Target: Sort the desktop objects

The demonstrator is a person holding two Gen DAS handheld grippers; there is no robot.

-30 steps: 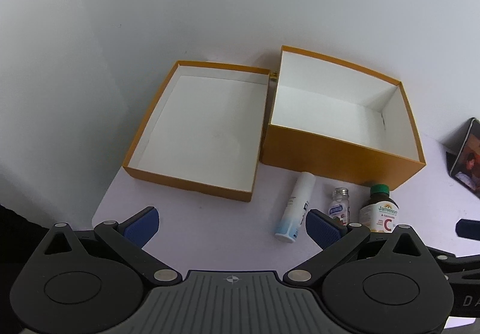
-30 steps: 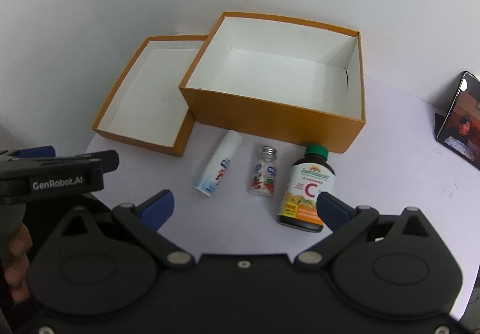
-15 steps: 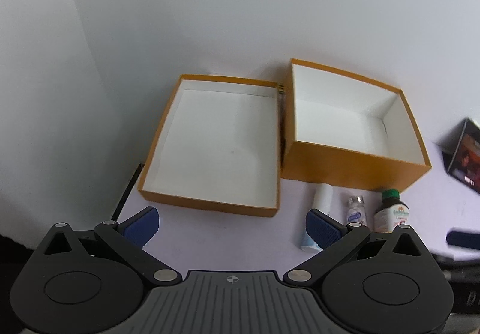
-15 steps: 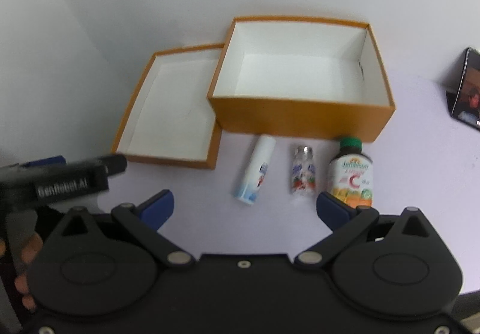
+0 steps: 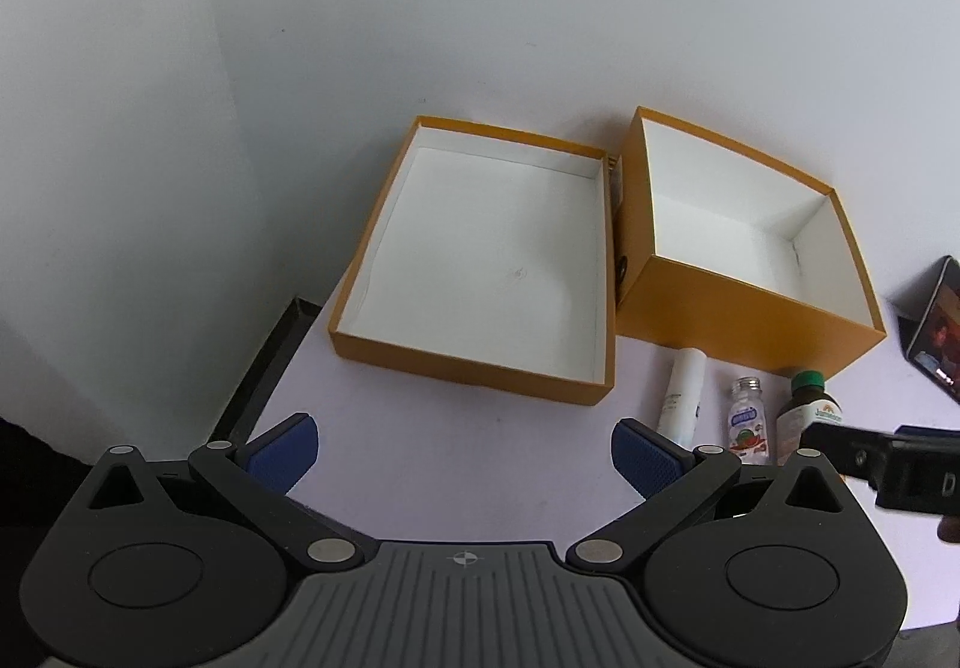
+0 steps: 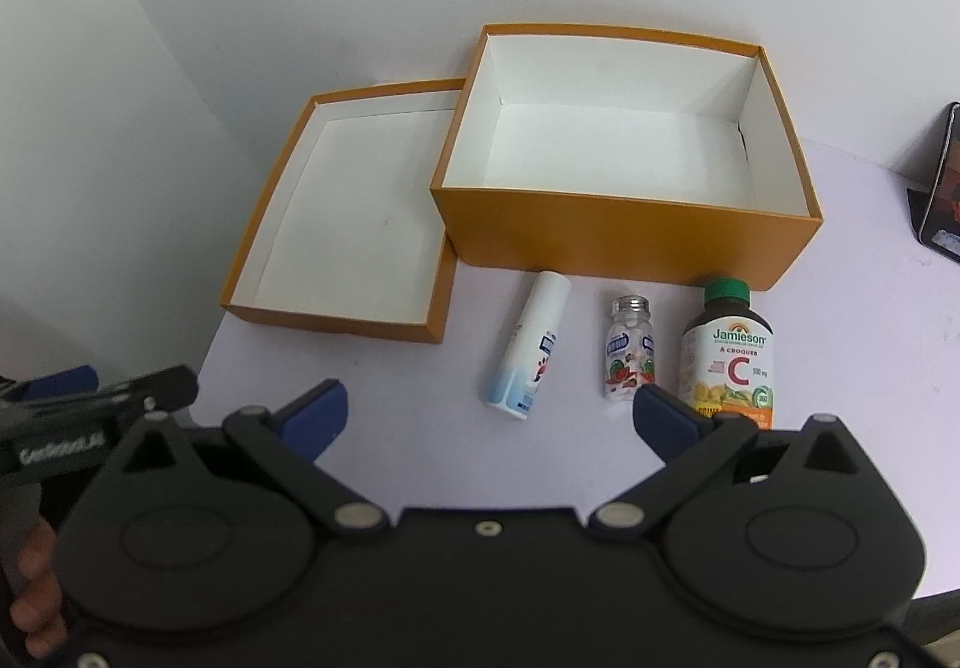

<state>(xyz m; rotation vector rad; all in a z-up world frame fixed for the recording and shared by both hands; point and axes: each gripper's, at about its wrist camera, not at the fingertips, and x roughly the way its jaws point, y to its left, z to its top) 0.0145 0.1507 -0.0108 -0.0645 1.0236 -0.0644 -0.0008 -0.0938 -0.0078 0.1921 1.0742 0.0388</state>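
An empty deep orange box (image 6: 624, 224) stands on the white table, with its empty shallow orange lid (image 6: 336, 320) lying open-side up to its left. In front of the box lie a white tube (image 6: 528, 350), a small clear pill bottle (image 6: 629, 350) and a brown Jamieson vitamin C bottle (image 6: 729, 356) with a green cap. My right gripper (image 6: 492, 413) is open and empty, just short of these items. My left gripper (image 5: 465, 449) is open and empty, in front of the lid (image 5: 480, 368); the box (image 5: 738, 320), tube (image 5: 681, 398) and bottles show to its right.
A dark phone or tablet (image 6: 942, 188) leans on a stand at the far right. A white wall rises behind the boxes. The table's left edge (image 5: 264, 374) runs close beside the lid. The right gripper's body (image 5: 888, 464) shows at the right of the left wrist view.
Both grippers have shifted: the left pulled back and to the left, so the boxes look farther and more to the right. The right moved left and then closer over the three items. Objects stayed put.
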